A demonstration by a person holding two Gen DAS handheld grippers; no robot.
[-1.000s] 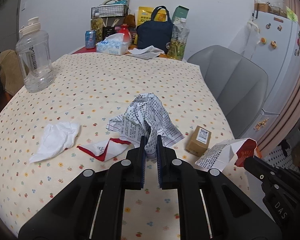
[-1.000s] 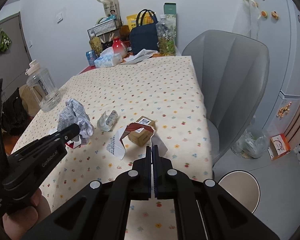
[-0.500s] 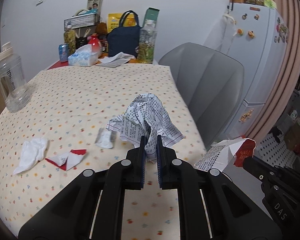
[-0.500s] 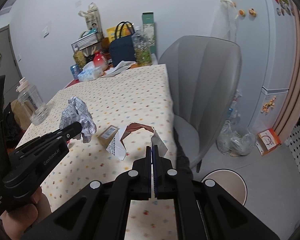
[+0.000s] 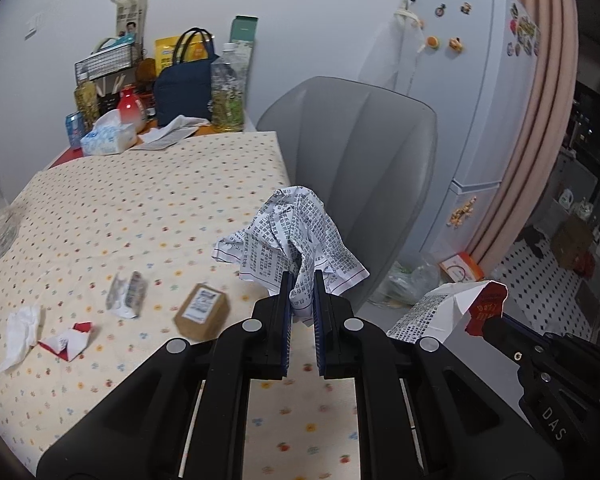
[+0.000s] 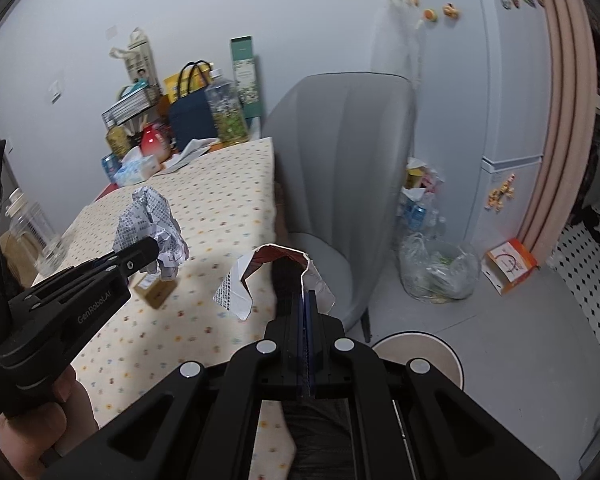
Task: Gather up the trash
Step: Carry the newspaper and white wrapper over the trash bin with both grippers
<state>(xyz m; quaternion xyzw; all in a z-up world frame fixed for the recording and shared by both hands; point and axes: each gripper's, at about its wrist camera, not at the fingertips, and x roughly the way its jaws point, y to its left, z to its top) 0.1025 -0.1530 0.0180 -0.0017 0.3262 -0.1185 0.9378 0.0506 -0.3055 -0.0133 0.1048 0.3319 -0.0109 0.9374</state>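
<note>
Dotted-cloth desk (image 5: 140, 200) is part cleared: left claw (image 5: 302, 292) clamps crumpled printed paper (image 5: 296, 232), right claw (image 6: 305, 308) is shut on a torn carton (image 6: 276, 268), while box (image 5: 202, 312), wrapper (image 5: 126, 294) and tissue (image 5: 20, 332) remain uncollected.

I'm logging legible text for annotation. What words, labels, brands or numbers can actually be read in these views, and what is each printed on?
"GenRobot.AI": side of the left gripper.
"DAS": body of the right gripper.
Crumpled printed paper in the left gripper: dense print, too small to read.
Torn red-and-white wrapper in the right gripper: fine print, unreadable.
Brown box: white label blurred.
Fridge magnets: illegible.
</note>
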